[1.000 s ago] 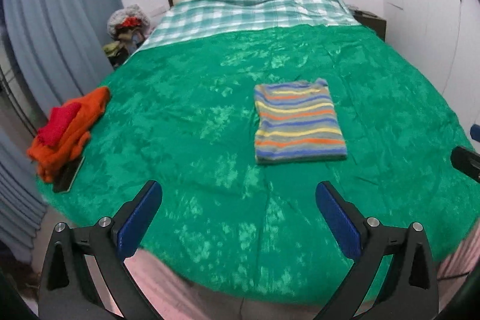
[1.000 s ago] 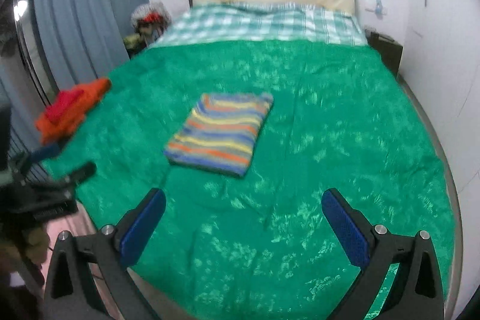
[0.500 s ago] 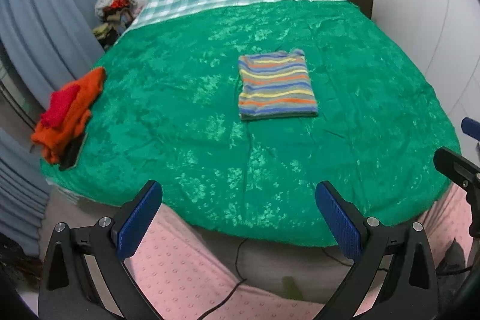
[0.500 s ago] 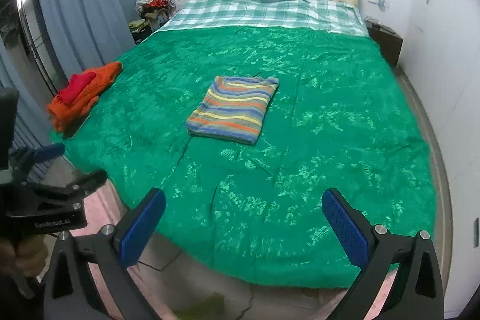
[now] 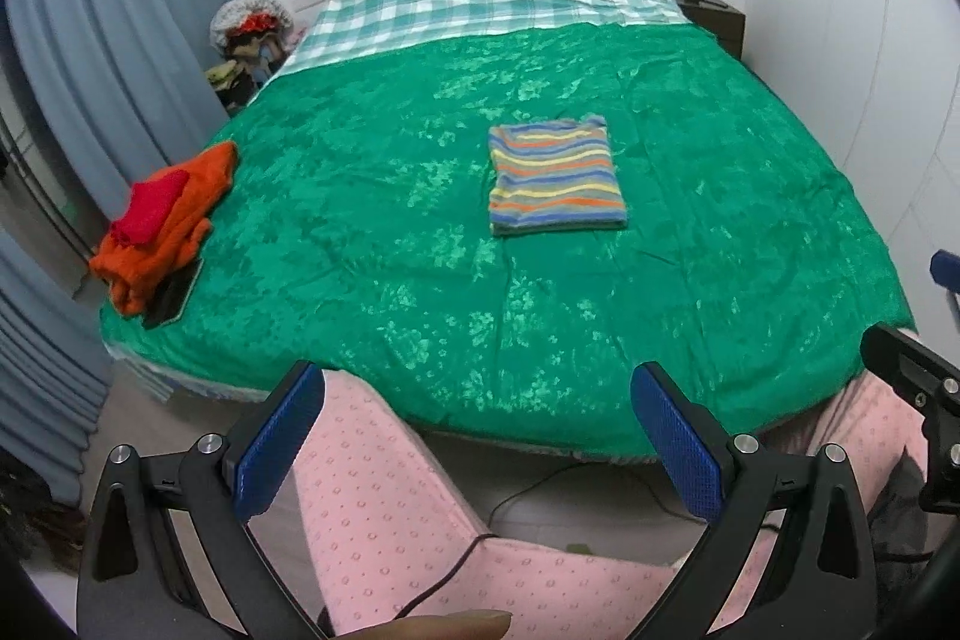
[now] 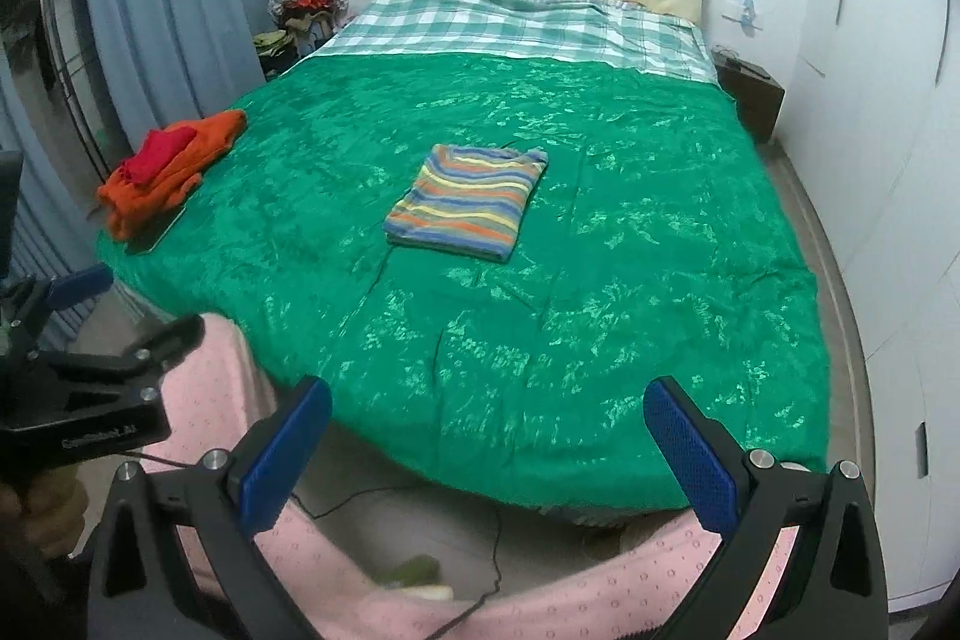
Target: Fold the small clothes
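Nearest the cameras, the left claw (image 5: 477,436) and the right claw (image 6: 486,451) both gape wide with nothing between their blue pads, held off the foot of the bed (image 5: 690,316) above the person's pink dotted trouser legs (image 5: 384,508). Further in, mid-bed, the striped shirt (image 5: 555,178) lies as a flat, squared rectangle on the green cover, so this piece looks finished. Off to the left edge sits the orange and red heap of clothes (image 5: 165,226), partly over a dark flat thing, perhaps a phone or tablet. The next step is likely fetching from that heap: pinch only the top red piece, lift it clear, and spread it flat well apart from the striped one before creasing.
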Demonstrator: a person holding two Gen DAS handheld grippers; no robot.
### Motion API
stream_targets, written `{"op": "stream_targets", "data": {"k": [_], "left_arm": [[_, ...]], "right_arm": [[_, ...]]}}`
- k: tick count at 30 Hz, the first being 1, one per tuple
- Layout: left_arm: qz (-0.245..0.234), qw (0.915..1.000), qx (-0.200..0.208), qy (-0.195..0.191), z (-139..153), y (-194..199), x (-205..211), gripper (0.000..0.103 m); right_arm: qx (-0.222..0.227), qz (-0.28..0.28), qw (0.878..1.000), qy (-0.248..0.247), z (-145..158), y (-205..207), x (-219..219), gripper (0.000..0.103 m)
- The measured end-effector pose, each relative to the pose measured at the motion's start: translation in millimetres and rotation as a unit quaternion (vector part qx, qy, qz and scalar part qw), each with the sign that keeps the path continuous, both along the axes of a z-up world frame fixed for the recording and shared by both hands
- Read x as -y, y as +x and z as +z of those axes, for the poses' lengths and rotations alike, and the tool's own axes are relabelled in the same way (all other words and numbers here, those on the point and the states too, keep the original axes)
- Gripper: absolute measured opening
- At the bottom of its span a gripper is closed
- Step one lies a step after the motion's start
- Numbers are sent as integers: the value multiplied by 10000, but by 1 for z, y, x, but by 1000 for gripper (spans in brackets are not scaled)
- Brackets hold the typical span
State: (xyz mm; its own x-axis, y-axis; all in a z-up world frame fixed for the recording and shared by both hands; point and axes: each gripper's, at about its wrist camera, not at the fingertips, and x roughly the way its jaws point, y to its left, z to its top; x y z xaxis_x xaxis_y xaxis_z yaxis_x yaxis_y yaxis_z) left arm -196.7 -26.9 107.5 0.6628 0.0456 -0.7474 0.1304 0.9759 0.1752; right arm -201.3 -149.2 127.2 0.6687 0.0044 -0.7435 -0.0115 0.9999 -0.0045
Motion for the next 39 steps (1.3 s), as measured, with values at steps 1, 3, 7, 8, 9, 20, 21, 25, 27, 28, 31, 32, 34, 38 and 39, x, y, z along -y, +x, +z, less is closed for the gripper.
{"op": "stream_targets", "data": {"k": [1, 3, 7, 8, 9, 20, 21, 25, 27, 28, 31, 32, 34, 38, 39], "left_arm": [[-2, 10000, 18, -1, 1, -2, -1, 102], [1, 10000, 51, -38, 4, -6, -3, 102], [-6, 9999, 75, -88, 6, -8, -5, 102], [-12, 9999, 78, -97, 6, -8, -6, 102], [-21, 9999, 80, -106, 6, -8, -6, 102], [-90, 9998, 150, -138, 7, -10, -6, 103], [-95, 9997, 152, -139, 7, -10, -6, 103], [-55, 9998, 126, -114, 6, -7, -7, 103], [-27, 9999, 119, -110, 7, -6, -7, 103], [-5, 9999, 111, -111, 7, -5, -8, 103], [47, 9999, 129, -83, 7, -4, -10, 103], [55, 9999, 136, -72, 8, -4, -10, 103], [65, 9998, 153, -54, 9, -4, -10, 103], [38, 9999, 165, -37, 10, -3, -11, 103], [34, 9998, 170, -32, 10, -3, -11, 103]], "right_arm": [[30, -5, 10000, -26, 3, -5, -3, 103], [82, -47, 9999, -65, 8, -11, -6, 103], [115, -66, 9998, -139, 13, -19, -13, 103], [105, -78, 9998, -148, 13, -19, -14, 103], [92, -77, 9998, -157, 13, -20, -15, 103], [96, -115, 9992, -367, 20, -18, -21, 103], [82, -118, 9992, -382, 20, -18, -22, 103], [46, -107, 9991, -400, 20, -15, -22, 102], [33, -117, 9991, -400, 20, -14, -22, 103], [21, -119, 9991, -398, 19, -14, -21, 102], [-1, -144, 9991, -395, 19, -12, -20, 103], [13, -137, 9991, -394, 20, -11, -20, 103], [32, -116, 9992, -389, 19, -11, -19, 102], [36, -86, 9993, -372, 19, -11, -19, 103], [37, -84, 9993, -367, 19, -11, -19, 103]]}}
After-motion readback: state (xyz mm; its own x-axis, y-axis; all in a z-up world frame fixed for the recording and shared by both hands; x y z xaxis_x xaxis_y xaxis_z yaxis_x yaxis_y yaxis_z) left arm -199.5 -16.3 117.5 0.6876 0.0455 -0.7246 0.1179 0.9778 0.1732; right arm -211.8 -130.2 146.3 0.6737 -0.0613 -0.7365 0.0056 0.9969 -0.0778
